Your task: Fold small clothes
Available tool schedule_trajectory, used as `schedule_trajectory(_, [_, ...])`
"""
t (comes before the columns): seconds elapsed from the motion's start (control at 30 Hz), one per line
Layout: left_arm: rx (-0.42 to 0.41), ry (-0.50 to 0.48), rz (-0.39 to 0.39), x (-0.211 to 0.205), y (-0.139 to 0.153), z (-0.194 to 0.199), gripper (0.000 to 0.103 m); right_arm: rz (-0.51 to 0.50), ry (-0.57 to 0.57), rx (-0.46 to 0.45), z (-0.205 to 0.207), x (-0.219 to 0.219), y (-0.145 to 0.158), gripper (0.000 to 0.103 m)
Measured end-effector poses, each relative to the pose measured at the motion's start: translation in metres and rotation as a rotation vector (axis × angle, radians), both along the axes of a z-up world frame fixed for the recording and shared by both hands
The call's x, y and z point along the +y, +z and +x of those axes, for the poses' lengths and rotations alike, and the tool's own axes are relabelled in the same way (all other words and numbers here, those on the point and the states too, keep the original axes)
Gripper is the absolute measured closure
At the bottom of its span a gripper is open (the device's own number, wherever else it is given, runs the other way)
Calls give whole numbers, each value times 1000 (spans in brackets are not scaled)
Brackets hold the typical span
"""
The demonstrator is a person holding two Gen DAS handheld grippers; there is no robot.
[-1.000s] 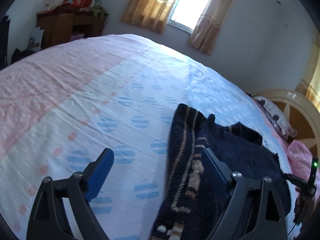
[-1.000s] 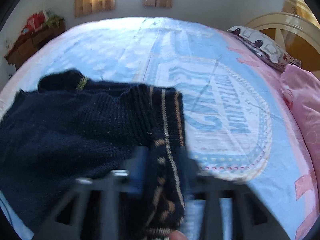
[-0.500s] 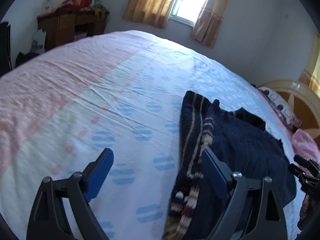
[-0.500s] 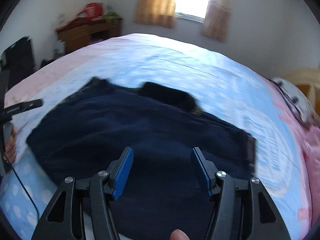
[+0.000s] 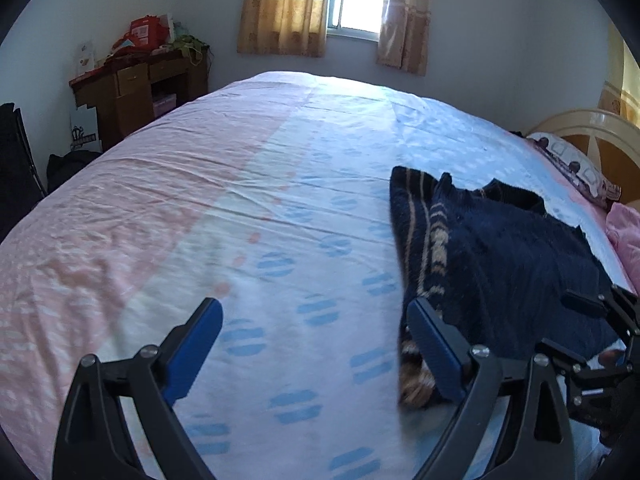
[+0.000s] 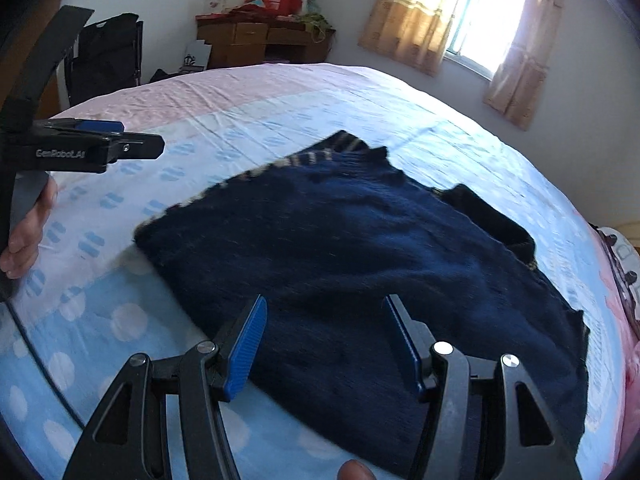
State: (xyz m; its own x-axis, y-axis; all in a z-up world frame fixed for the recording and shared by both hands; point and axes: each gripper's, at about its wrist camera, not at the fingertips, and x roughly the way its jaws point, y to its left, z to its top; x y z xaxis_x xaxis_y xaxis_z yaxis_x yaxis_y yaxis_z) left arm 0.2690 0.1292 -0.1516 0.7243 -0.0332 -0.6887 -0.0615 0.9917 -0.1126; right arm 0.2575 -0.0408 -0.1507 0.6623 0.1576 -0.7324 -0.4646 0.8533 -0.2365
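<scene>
A dark navy knitted sweater (image 6: 360,248) with tan stripes on its hem lies folded and mostly flat on the bed; it also shows in the left wrist view (image 5: 500,264) at the right. My right gripper (image 6: 324,344) is open and empty, hovering just above the sweater's near edge. My left gripper (image 5: 316,344) is open and empty over the bare sheet, left of the sweater's striped edge. The left gripper also shows in the right wrist view (image 6: 120,148) at the far left, apart from the sweater.
The bed sheet (image 5: 240,200) is pink and light blue with dots. A pink pillow (image 5: 626,236) and patterned pillow (image 5: 576,168) lie by the headboard (image 5: 600,128). A wooden desk (image 5: 140,88) and dark chair (image 6: 108,60) stand by the wall.
My right gripper let go of the sweater's striped edge, opened, and drew back to its near side. The sweater now lies flatter. My left gripper pulled back and left.
</scene>
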Motion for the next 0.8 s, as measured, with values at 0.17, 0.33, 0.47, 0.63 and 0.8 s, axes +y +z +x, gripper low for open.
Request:
schedule_trajectory(0.17, [-3, 2, 21, 20, 3, -4, 7, -8, 48, -8, -8, 22, -2, 42])
schedule_trajectory(0.33, [5, 27, 6, 47, 3, 5, 7, -43, 134, -25, -22, 45, -7, 42])
schedule_trajectory(0.47, [20, 27, -66, 65, 0, 15, 7, -60, 190, -27, -31, 63, -11, 42])
schedule_trajectory(0.63, [62, -40, -144, 68, -7, 32, 6, -99, 229, -47, -34, 83, -16, 42])
schedule_trajectory(0.8, [122, -122, -263, 69, -15, 54, 6, -134, 236, -66, -28, 101, -24, 42])
